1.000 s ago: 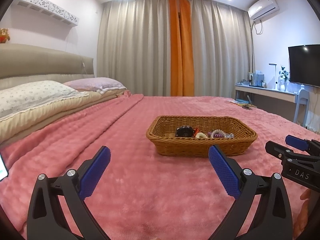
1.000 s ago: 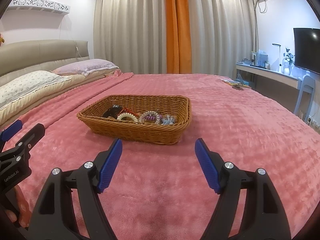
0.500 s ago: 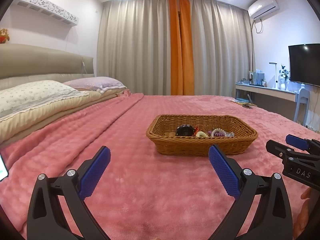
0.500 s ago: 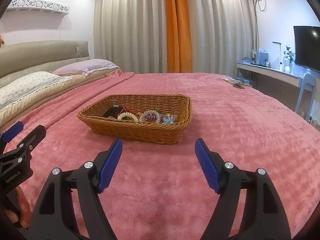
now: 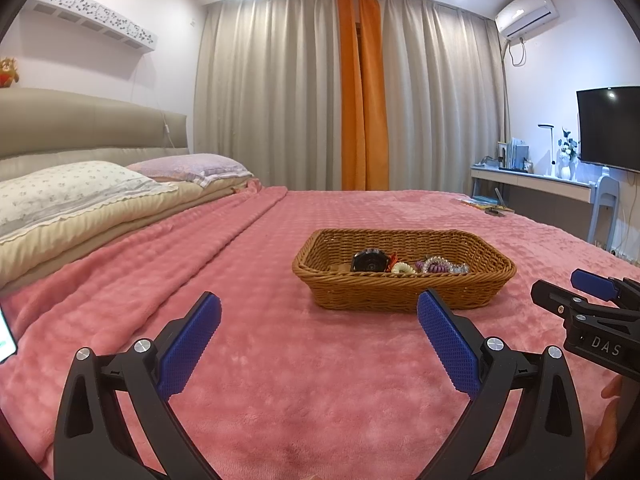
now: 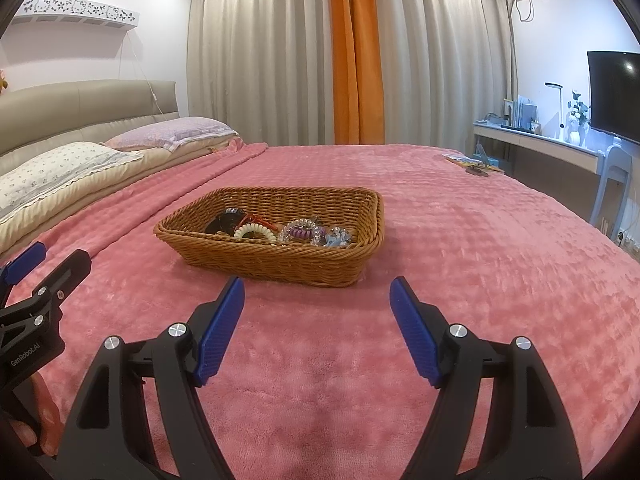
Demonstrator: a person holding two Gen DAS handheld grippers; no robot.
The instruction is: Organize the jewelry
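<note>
- Two pillows (image 5: pixel 72 192) lie at the far left against the headboard, well apart from the work and no hindrance to it.
- Next comes the left gripper (image 5: pixel 320 320), held low over the pink bedspread (image 5: pixel 260 400) with its blue pads spread wide and nothing between them.
- Near the middle of the bed sits the wicker basket (image 6: pixel 280 258), and the jewelry (image 6: pixel 280 232) lies inside it along the near wall: a dark round piece, a cream coil ring, a purple-and-clear coil bracelet and a small bluish piece (too small to name more closely).
- The right gripper (image 6: pixel 316 312) hovers short of the basket, its fingers likewise parted and empty.
- Step in hand, as I judge it: both tools are aimed at the basket with no piece taken. That fits a gathering that is over, every piece lying in the basket, and equally a sorting of the pile yet to come; the pictures do not settle which.
- Any reach into the basket calls for coming down over the near rim, since the pieces lie close under it and touch one another, so a pinch may drag a neighbour.
- At the far right stand a desk (image 6: pixel 552 146) and a television (image 6: pixel 614 94), with small items (image 6: pixel 476 166) on the bed's far corner; none blocks the way.
</note>
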